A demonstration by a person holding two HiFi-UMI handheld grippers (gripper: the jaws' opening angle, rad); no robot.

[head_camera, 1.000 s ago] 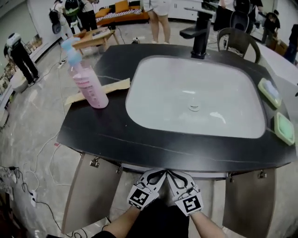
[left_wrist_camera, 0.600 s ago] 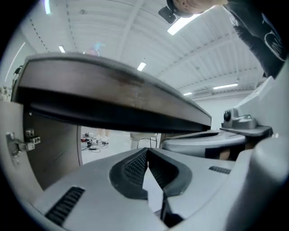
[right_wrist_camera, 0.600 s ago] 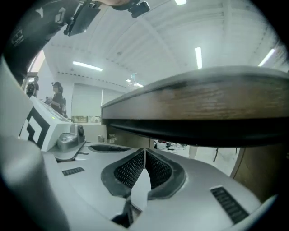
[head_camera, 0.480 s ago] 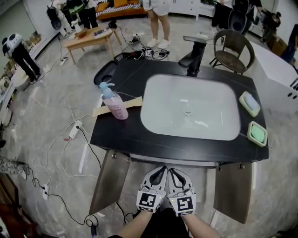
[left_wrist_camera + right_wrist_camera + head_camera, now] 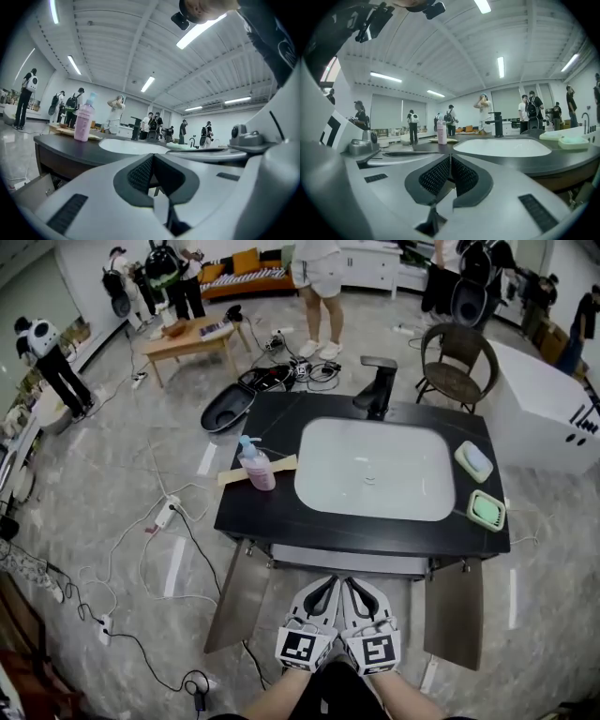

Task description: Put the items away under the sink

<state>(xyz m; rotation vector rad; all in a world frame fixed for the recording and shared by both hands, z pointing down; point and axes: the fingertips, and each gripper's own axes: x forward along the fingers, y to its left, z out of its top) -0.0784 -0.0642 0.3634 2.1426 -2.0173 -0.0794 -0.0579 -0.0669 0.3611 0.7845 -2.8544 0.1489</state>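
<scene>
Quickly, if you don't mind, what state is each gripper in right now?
Left gripper: closed, nothing between its jaws.
Right gripper: closed, nothing between its jaws.

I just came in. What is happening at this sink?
A person stands back from the sink counter, holding the left tongs and the right tongs side by side, both shut and empty. Nothing has been put away: the pink bottle and two green dishes sit on the counter. The cabinet doors under the sink are open.
</scene>
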